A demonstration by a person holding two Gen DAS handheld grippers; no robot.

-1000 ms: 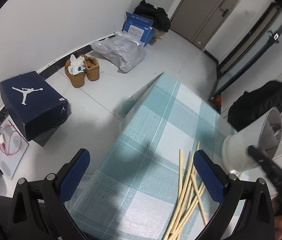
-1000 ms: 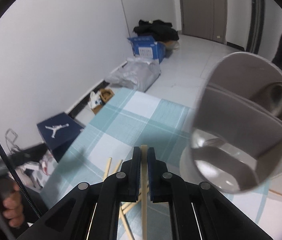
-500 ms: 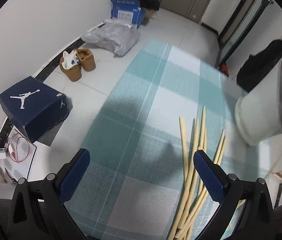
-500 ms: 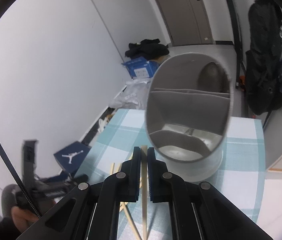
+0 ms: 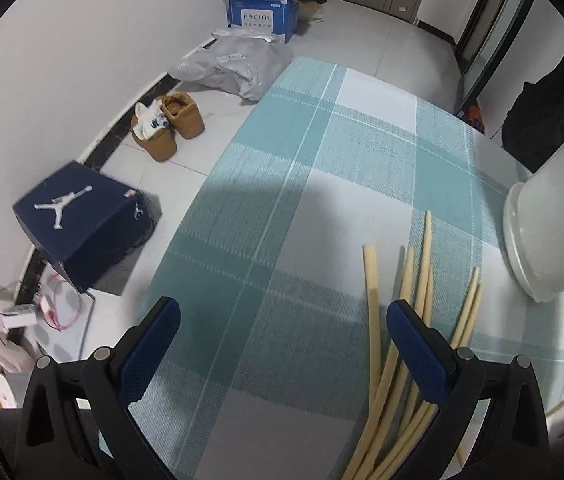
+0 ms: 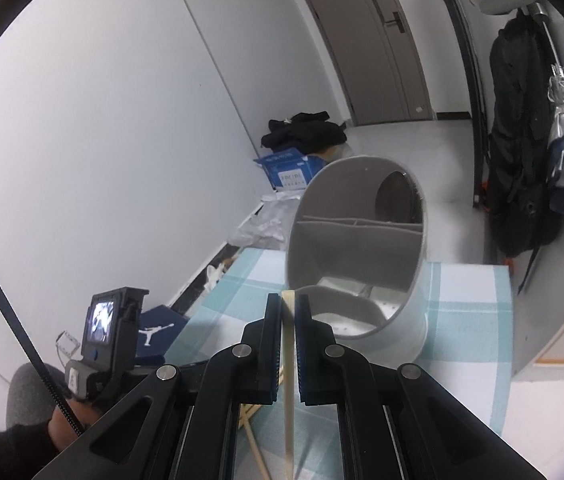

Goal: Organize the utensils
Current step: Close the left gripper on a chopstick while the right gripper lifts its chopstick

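My right gripper [image 6: 288, 312] is pinching one chopstick [image 6: 289, 364] btw its pads, tip poking out toward the white holder [image 6: 361, 264]. The holder stands on the checked cloth [image 6: 465, 312], w/ its open mouth and dividers facing me. My left gripper [image 5: 282, 344] is spread wide, holding nothing, above the cloth. The other chopsticks [image 5: 421, 280] lie in a loose pile on the cloth, just beside the holder's base.

I think the stick is light, thin and stiff. It's smooth, so it may slip or spin in the pads. Best to grab near the middle, not the end. The holder looks light too, so a bump may push it.
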